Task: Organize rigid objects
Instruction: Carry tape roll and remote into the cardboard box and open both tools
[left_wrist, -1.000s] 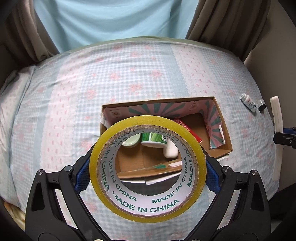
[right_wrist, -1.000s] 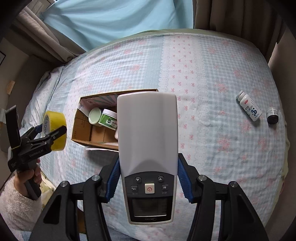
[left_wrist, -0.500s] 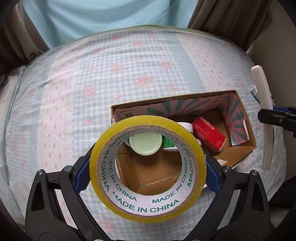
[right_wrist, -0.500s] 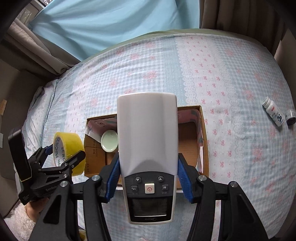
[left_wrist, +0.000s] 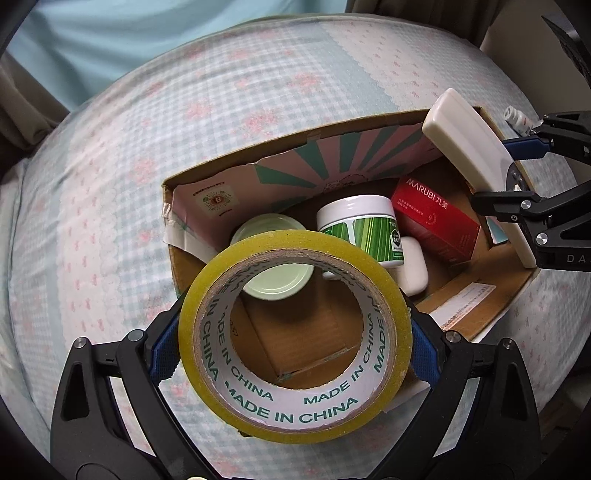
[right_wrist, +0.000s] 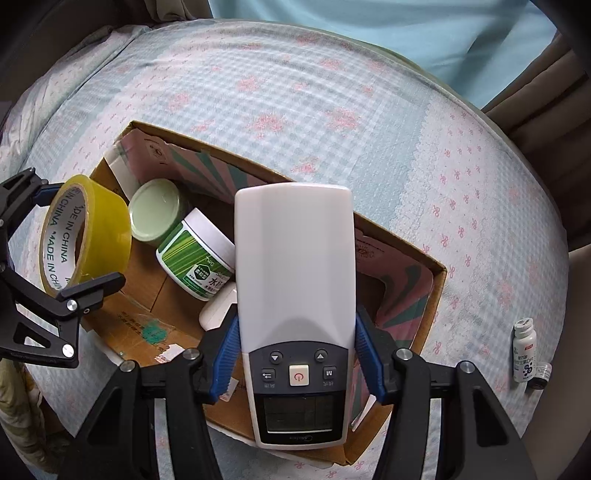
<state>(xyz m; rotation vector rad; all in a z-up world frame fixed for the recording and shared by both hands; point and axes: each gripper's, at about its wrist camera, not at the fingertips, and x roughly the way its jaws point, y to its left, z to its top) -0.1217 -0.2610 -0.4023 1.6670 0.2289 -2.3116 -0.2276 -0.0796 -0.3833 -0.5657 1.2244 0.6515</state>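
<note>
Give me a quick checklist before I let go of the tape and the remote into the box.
1. Left gripper shut on tape roll: ok.
2. Right gripper shut on remote: ok.
3. Tape roll over the cardboard box: ok; bare floor shows through its core.
4. Remote over the box: ok.
5. Free floor under the remote: cannot tell; red carton and white case lie near.
6. Everything gathered: not ok; white bottle and small vial lie on the bedspread.
</note>
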